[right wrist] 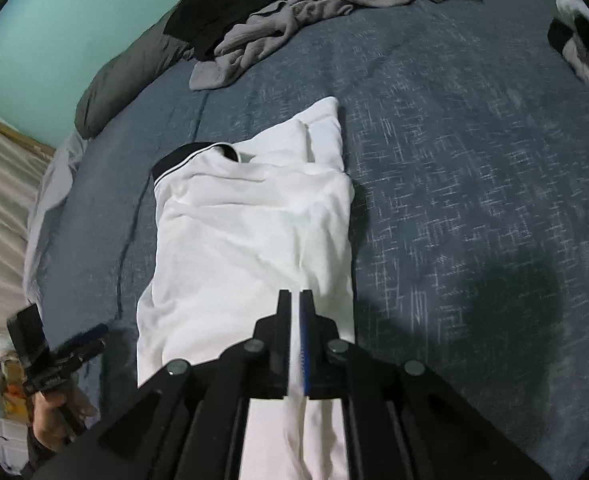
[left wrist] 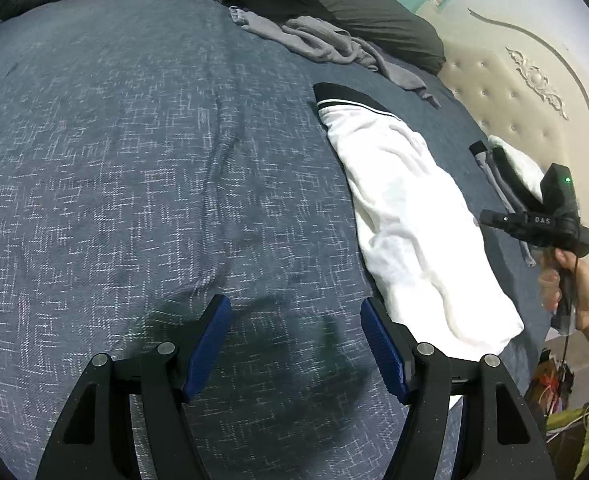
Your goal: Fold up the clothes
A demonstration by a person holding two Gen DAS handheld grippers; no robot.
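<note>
Left tool (left wrist: 295,342) hangs with its blue-padded jaws spread wide over bare bedspread, nothing between them, while the right tool (right wrist: 295,300) is closed to a sliver above the near end of the white garment, and it cannot be told whether any cloth is pinched. Beneath both lies the bed (left wrist: 114,160), its blue-grey flecked cover rumpled. A dark green duvet (left wrist: 374,12) is heaped along the far edge. The white garment (right wrist: 254,232), folded into a long narrow strip with a black, white-piped collar at its far end, stretches across the middle of the bed. A crumpled grey garment (right wrist: 278,28) sprawls near the far edge, just beside the duvet.
</note>
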